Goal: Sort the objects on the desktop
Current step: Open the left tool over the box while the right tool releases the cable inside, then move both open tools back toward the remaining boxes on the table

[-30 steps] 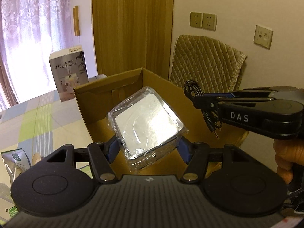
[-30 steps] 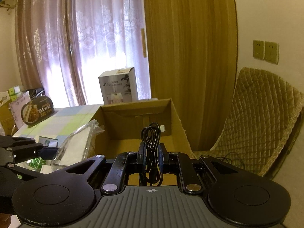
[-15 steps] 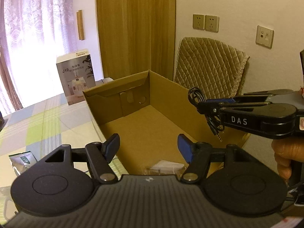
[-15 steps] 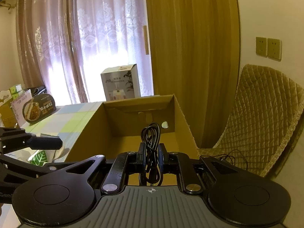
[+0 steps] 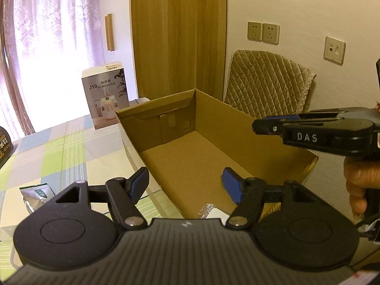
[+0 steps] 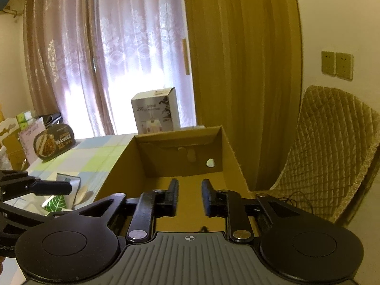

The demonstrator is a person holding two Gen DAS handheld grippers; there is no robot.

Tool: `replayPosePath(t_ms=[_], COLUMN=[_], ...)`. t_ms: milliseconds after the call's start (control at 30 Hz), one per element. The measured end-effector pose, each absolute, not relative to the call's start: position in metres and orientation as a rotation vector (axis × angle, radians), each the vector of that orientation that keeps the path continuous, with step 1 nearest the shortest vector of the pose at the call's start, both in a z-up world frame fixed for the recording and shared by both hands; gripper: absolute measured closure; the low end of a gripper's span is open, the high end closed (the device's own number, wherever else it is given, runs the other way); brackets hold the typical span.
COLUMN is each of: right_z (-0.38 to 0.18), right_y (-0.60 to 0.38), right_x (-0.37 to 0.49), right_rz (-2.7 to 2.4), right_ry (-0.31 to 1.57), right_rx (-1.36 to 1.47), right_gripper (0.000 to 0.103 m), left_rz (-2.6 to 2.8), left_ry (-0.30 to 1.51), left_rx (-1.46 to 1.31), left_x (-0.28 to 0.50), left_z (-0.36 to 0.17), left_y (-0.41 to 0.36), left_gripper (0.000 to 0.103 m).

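Both tools hang over the open cardboard box. The left hand-held gripper has its blue-padded fingers spread wide and holds nothing; the right hand-held gripper stands parted, also empty. A plastic-wrapped white packet lies on the box's plain corrugated floor. A foil pouch rests on the checked table.

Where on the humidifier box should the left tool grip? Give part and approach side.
Likely the upper half of the humidifier box, pinched across its side faces, approached from the printed front. It stands upright beside the cardboard box, so those flat faces are free. Whether the left tool spans it is unclear.
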State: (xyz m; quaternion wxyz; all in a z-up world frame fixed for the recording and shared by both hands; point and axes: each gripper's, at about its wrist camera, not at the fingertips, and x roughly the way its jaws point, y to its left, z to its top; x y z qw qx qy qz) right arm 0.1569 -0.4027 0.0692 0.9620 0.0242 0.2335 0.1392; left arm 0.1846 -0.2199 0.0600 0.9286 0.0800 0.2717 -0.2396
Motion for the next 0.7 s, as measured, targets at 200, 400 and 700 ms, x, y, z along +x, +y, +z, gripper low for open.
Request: replayPosePath(t_ms=[200,400,700], right_z=[0.084,0.106,0.129], right_y=[-0.4,-0.386,-0.346], right_x=[0.147,0.126,0.09], right_rz=[0.277,0.293,0.328], right_ry=[0.452,0.411,0.361], right_rx=[0.042,0.03,0.009], right_gripper=[0.071,0.042,0.012], left_rz=[-0.475,-0.45,-0.395], left_ry=[0.544,0.529,0.495], left_rx=[0.16,0.155,0.144], left_x=[0.175,0.158,0.127], left_z=[0.067,0.076,0.094], left_y=[-0.208,-0.186,-0.135], left_gripper=[0.037,0.033,0.01])
